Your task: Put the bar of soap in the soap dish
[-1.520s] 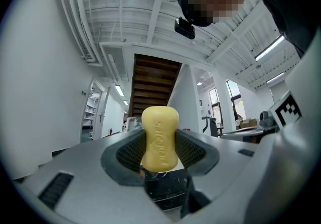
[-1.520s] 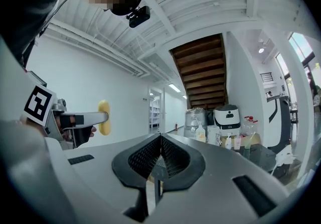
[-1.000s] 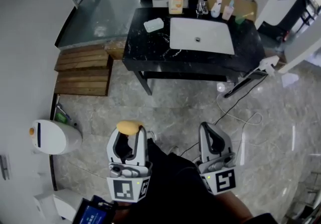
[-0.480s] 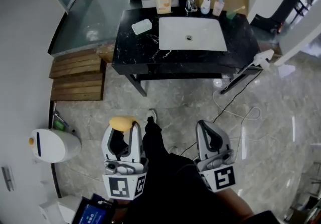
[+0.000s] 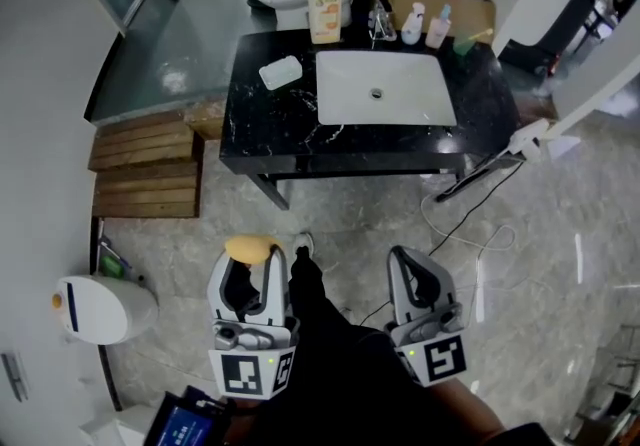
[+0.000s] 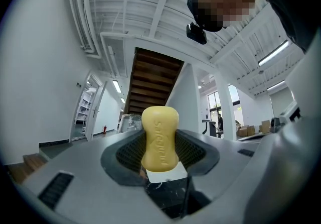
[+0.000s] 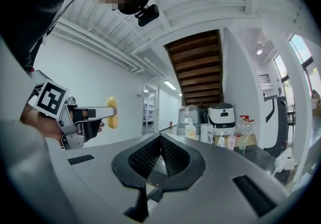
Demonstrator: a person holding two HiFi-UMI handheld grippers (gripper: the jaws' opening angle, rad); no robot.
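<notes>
A black, white-veined marble counter (image 5: 270,129) stands on a glossy stone floor (image 5: 360,219). It carries a white rectangular sink (image 5: 385,89) and, left of it, a small pale rectangular tray that looks like the soap dish (image 5: 280,72), though it is too small to be sure. Well short of the counter, the right gripper (image 5: 410,269) has its dark, mesh-textured pads pressed together on nothing. The left gripper (image 5: 252,264) pinches the soap (image 6: 159,138), a smooth yellow waisted bar with embossed lettering, held upright at its jaw tips.
</notes>
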